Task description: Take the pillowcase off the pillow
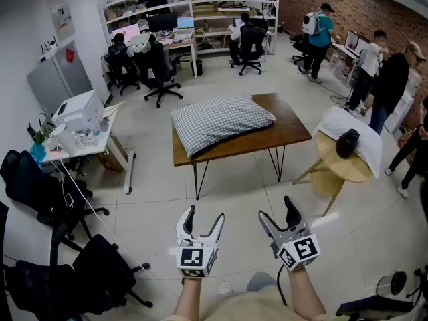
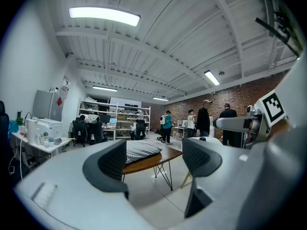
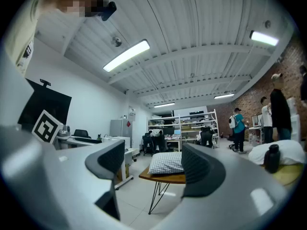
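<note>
My left claw and right claw both gape empty, and far ahead, well apart, the checked pillow lies on the wooden table, long axis left-to-right, slightly nearer my left.

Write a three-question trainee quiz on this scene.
1. True or false: the checked pillow lies on the wooden table.
2. The left tool is: A) shut on the pillowcase; B) open and empty; C) shut on a chair.
3. Short answer: which tool touches the pillow?
Key: 1 true; 2 B; 3 neither.
</note>
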Demonstrator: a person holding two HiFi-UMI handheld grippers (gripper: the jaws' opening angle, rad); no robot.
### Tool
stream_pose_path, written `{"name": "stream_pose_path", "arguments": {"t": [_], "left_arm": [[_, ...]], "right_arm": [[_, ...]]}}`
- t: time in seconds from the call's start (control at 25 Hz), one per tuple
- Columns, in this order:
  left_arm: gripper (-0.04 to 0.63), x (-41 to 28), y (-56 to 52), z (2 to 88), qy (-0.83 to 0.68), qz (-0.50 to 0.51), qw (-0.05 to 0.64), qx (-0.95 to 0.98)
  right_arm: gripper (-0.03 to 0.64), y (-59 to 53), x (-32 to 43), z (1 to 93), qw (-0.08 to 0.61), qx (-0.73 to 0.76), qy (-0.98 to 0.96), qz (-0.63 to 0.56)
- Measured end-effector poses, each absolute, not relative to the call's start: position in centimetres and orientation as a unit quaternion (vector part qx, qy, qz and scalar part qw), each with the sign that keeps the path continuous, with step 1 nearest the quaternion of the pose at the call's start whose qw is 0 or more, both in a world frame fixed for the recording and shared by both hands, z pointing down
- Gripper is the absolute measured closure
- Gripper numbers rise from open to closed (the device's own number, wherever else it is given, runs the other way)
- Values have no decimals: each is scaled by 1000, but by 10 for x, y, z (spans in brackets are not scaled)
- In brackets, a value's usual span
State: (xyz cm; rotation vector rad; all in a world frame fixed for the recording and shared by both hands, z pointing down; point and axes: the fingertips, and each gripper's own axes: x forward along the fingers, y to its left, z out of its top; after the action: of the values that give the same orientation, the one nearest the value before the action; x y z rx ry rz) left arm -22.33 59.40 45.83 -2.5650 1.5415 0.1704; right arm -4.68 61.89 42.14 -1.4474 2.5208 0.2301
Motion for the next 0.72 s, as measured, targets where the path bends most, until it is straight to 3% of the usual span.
{"name": "stream_pose_path", "arguments": {"t": [0.12, 0.36, 0.72], "left_arm": [[231, -219, 585, 463, 508, 35, 42, -860], [232, -194, 531, 475, 518, 46, 70, -852], [232, -74, 449, 438, 539, 42, 92, -836]], "right_arm": [[258, 604, -40, 425, 119, -502, 854, 69], [258, 557, -10, 434, 132, -493, 857, 67], [258, 468, 101, 404, 154, -465, 869, 68]]}}
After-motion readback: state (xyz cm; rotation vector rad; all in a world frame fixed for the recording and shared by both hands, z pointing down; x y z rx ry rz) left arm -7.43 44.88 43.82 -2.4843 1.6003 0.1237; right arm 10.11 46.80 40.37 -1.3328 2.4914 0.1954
